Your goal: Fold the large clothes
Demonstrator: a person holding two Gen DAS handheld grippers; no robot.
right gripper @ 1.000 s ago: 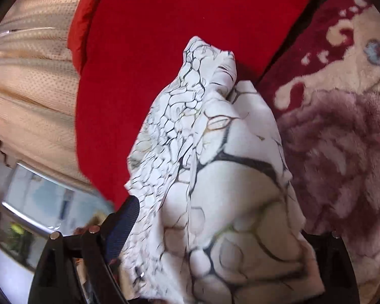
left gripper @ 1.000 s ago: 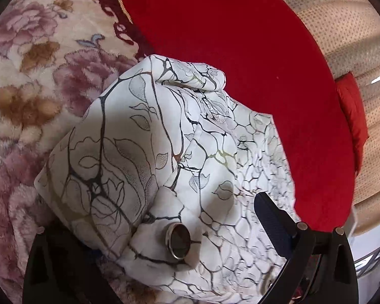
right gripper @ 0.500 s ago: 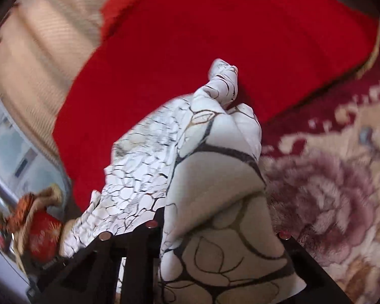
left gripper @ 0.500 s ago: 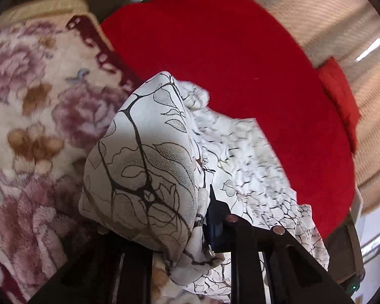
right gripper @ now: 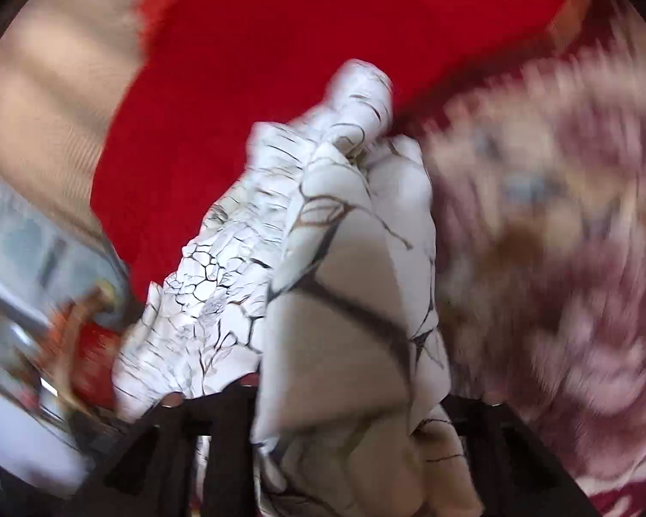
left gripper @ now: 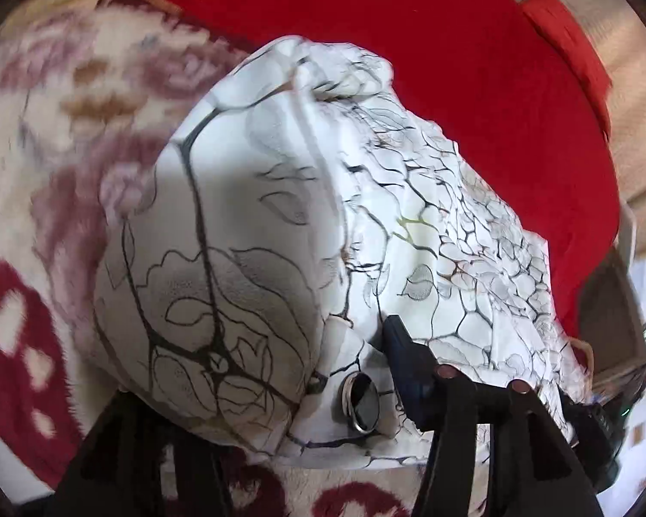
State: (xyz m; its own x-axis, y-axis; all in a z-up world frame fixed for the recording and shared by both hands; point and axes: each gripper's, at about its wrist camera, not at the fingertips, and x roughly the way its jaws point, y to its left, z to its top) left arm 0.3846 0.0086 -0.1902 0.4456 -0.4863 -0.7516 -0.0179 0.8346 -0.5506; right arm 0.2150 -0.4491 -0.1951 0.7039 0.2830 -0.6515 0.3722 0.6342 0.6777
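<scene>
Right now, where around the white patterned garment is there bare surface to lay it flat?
The red blanket beyond the white patterned garment lies bare up to the beige curtain. The floral blanket on the other side is bare too. It is crowded only close in, where the bunched garment fills the space at both grippers.

The white garment printed with black vein-like lines lies bunched in a heap, straddling the edge where the plush floral blanket meets the plain red cloth. In the left wrist view the blanket spreads to its left and the cloth behind and right (in the right wrist view, mirrored). A round metal-rimmed button sits on its near fold.
</scene>
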